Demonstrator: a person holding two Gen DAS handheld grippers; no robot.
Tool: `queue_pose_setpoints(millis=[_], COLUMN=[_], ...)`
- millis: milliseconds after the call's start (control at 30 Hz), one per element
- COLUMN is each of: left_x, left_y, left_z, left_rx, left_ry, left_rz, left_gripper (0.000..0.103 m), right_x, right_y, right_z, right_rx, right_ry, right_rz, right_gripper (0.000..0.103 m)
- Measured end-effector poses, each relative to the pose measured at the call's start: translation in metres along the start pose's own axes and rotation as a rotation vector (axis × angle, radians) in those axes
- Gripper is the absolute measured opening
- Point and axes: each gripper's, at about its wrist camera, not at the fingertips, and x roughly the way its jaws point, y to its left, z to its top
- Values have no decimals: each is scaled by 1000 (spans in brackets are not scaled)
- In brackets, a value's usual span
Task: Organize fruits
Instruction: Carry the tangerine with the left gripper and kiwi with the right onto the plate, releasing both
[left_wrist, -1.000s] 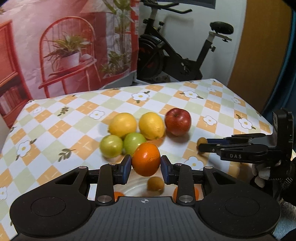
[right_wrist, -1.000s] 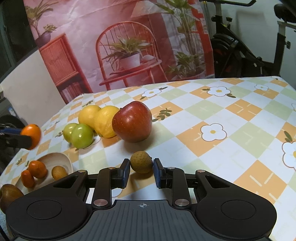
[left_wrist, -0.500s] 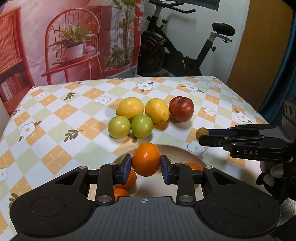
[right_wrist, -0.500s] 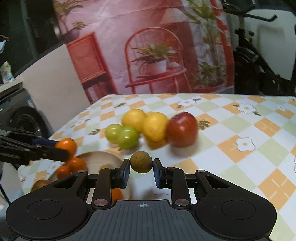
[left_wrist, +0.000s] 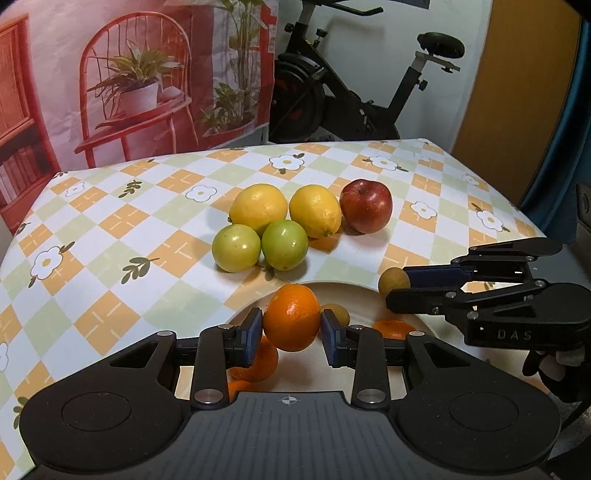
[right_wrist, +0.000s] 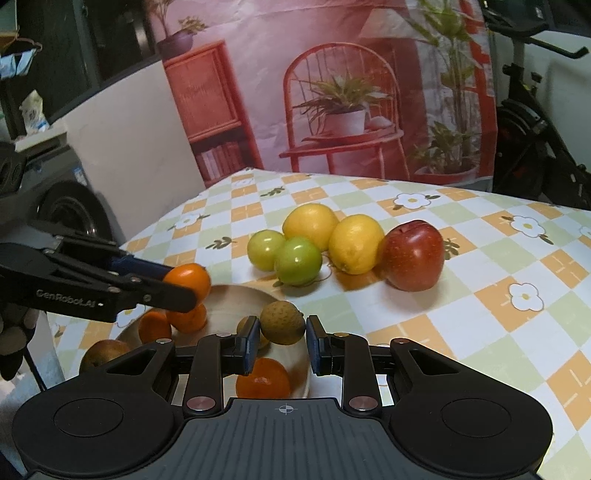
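apple (left_wrist: 365, 211) right of lemons (left_wrist: 315, 210), bowl (left_wrist: 354, 295) in front

Background: a printed backdrop (left_wrist: 140, 74) showing a red chair with potted plants hangs behind the table, which is covered by a checked floral tablecloth (left_wrist: 110, 229). A black exercise bike (left_wrist: 354, 92) stands against a white wall, beside an orange-brown panel (left_wrist: 517, 81).

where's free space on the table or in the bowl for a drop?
Bare cloth left of the two green fruits, and right of the red apple toward the table edge. The bowl is crowded: several oranges and small brown fruits lie in it, with both tongs over it. Its far inner wall shows bare.
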Motion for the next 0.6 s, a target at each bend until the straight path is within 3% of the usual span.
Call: queue_pose_setpoints(millis=[600], left_x=[13], left_y=[-3], left_z=[-2], left_rx=[34], left_ry=[27], left_rz=[8], left_gripper=[36], right_x=[14], right_y=[4], right_z=[-2], right_rx=[-16], right_ry=[35], right_rz=[-7], right_gripper=[25])
